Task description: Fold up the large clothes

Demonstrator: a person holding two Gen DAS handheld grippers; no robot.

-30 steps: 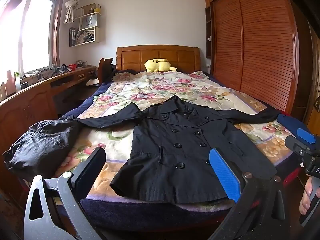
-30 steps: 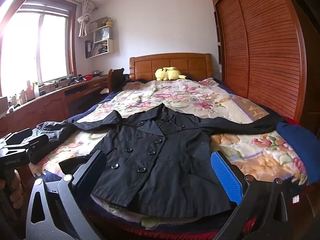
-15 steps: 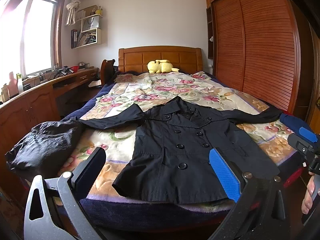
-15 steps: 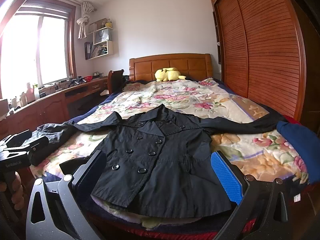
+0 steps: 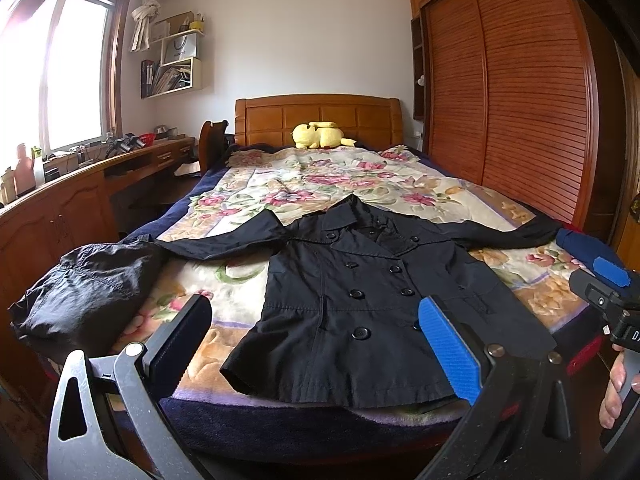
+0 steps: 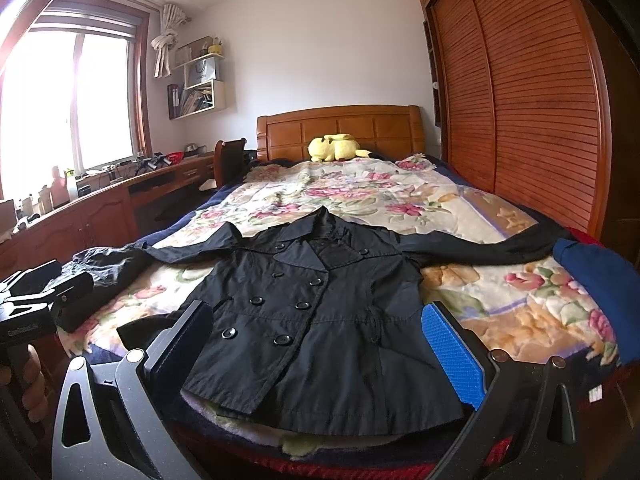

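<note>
Black coat (image 5: 360,300) spread flat, sleeves out, ready for folding; left gripper (image 5: 316,344) and right gripper (image 6: 320,344) gape, empty

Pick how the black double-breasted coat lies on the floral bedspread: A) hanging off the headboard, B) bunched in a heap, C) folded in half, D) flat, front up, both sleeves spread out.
D: the black double-breasted coat lies flat, buttons showing, sleeves stretched outward on the floral bedspread.
</note>
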